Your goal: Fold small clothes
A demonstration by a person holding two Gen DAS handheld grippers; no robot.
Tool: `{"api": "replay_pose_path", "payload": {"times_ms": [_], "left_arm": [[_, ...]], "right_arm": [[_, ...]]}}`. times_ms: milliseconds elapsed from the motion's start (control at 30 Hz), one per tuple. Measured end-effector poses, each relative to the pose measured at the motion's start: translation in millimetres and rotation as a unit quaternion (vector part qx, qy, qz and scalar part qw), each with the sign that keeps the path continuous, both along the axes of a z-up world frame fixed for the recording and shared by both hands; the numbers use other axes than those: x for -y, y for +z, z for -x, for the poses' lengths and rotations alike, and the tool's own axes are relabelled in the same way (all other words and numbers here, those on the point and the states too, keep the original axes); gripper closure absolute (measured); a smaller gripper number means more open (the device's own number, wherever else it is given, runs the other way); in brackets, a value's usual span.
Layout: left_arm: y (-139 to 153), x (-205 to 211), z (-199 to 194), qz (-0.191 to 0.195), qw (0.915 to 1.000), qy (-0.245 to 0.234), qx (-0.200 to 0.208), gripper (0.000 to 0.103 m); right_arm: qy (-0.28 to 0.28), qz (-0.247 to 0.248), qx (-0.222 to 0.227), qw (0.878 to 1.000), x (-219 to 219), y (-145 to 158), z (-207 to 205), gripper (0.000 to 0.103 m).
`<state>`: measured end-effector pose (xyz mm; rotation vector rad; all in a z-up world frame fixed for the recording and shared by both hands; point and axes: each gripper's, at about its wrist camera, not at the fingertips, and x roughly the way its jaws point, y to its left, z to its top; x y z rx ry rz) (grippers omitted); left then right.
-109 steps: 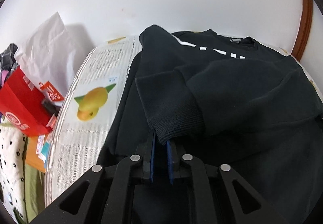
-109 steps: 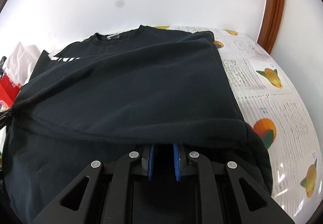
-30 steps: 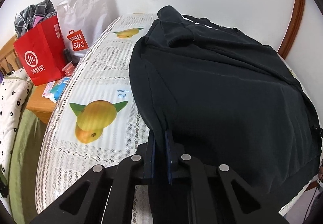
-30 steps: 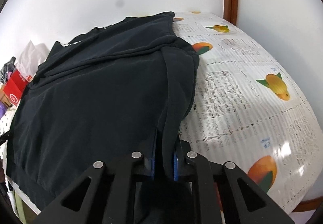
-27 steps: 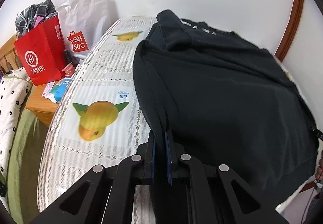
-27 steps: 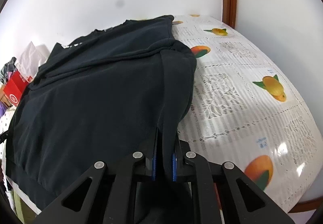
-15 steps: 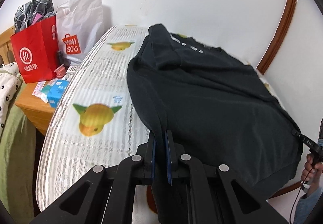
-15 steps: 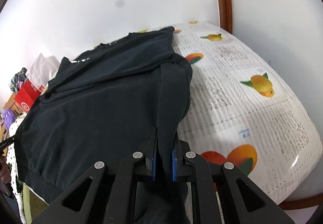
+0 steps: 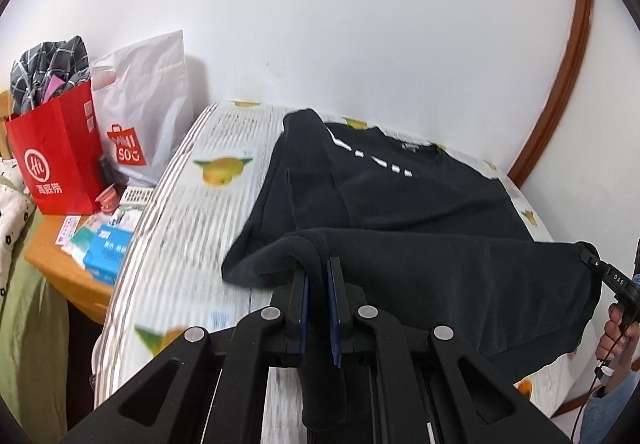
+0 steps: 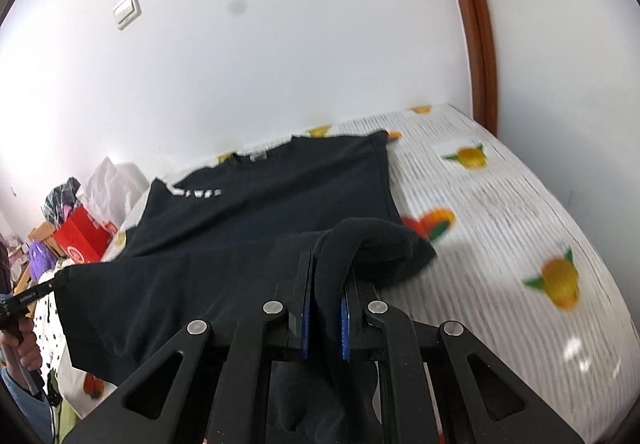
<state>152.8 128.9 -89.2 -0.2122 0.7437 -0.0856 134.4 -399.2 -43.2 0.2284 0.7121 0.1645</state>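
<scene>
A black sweatshirt [image 9: 420,204] with white print lies on a table covered by a white lace cloth with fruit pictures [image 9: 192,212]. My left gripper [image 9: 318,276] is shut on the sweatshirt's near left hem corner and holds it lifted. My right gripper [image 10: 326,284] is shut on the near right hem corner of the same sweatshirt [image 10: 260,204]. The hem hangs stretched in the air between the two grippers, above the garment's far half. The collar [image 9: 420,146] lies at the far edge by the wall.
A red paper bag [image 9: 56,160] and a white shopping bag [image 9: 148,112] stand on a wooden side table [image 9: 64,264] to the left, with small boxes [image 9: 106,248]. A white wall and a brown door frame [image 9: 560,76] close the back.
Both grippers have risen and moved forward with the hem, lifting the near half of the sweatshirt off the table so it hangs folded over the far half.
</scene>
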Motion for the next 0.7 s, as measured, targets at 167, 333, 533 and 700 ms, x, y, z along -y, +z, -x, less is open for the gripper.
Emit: {"api": "replay_pose_path", "payload": {"times_ms": [167,333,533,700], "left_arm": [[3.2,-4.7,-35.2,0.021,0.9998,0.006,-0.001,0.095],[-3.0,-6.6,-72.0,0.022,0.9996,0.018,-0.010,0.095],[-20.0,-14.4,-111.5,0.029,0.9983,0.037,-0.035,0.095],[-36.6,-10.7,-132.3,0.007,0.9978,0.041,-0.051,0.094]], "right_arm": [[-0.002,-0.025,0.009,1.000,0.6,7.1,-41.5,0.092],[-0.013,-0.056,0.013,0.998,3.0,5.1,-76.7,0.092],[-0.026,-0.053,-0.004,0.998,3.1,-12.7,-118.4,0.092],[-0.035,-0.036,-0.025,0.998,1.1,-32.0,-142.6,0.092]]}}
